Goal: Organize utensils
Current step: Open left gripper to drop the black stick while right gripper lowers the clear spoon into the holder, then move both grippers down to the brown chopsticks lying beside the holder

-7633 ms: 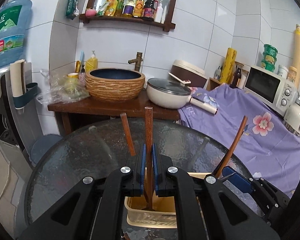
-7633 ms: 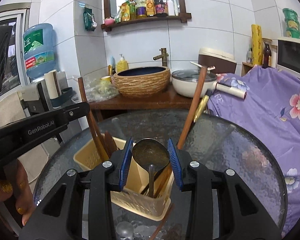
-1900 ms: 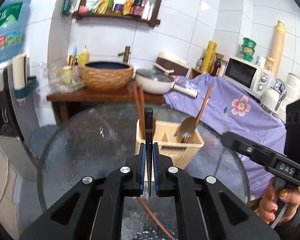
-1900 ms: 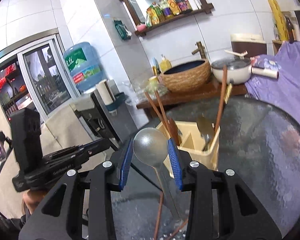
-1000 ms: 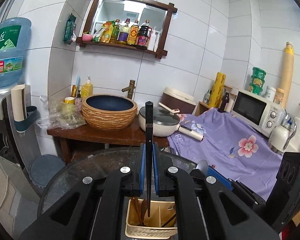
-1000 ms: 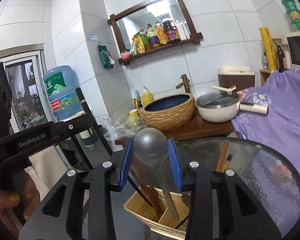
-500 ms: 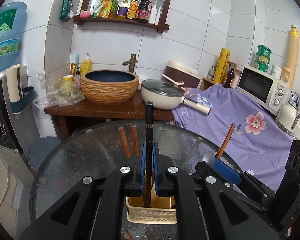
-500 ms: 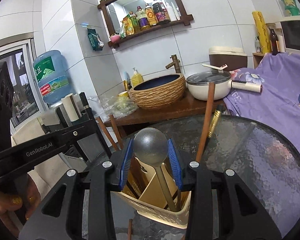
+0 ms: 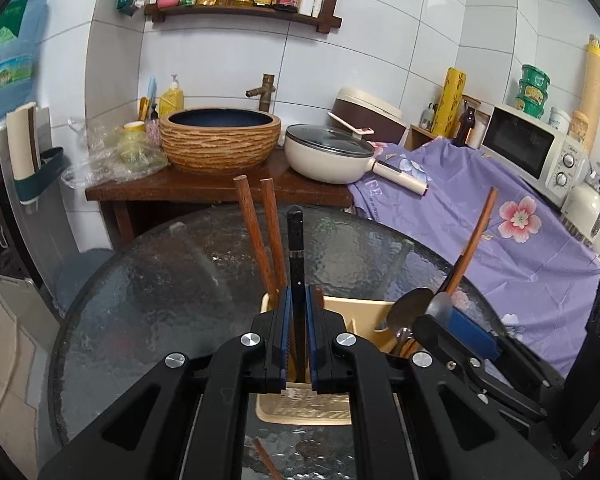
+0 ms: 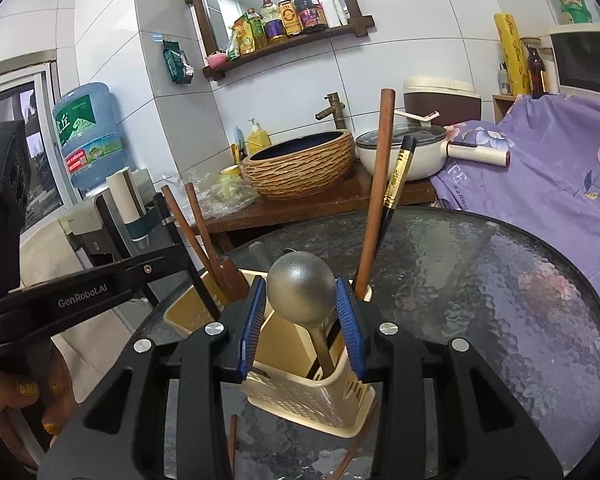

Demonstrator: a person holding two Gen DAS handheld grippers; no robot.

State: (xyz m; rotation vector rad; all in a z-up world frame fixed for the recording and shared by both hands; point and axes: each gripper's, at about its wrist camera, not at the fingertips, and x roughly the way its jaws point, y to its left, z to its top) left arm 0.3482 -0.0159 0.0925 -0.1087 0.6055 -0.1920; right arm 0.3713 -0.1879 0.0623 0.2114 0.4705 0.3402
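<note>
Left gripper (image 9: 298, 336) clamped tight on an upright black chopstick (image 9: 295, 264), lower end down inside the cream utensil basket (image 9: 300, 410) directly below. Right gripper (image 10: 302, 326) pinching a metal spoon (image 10: 302, 294) by its bowl, handle dipping into the same basket's near-right compartment. Glass table (image 10: 480, 300) underneath; loose brown chopsticks (image 10: 232, 436) nearer than the basket.

The black chopstick's (image 9: 295, 264) lower end is hidden behind the left gripper (image 9: 298, 340); the water bottle (image 9: 4, 52) is cropped at 9 o'clock.
</note>
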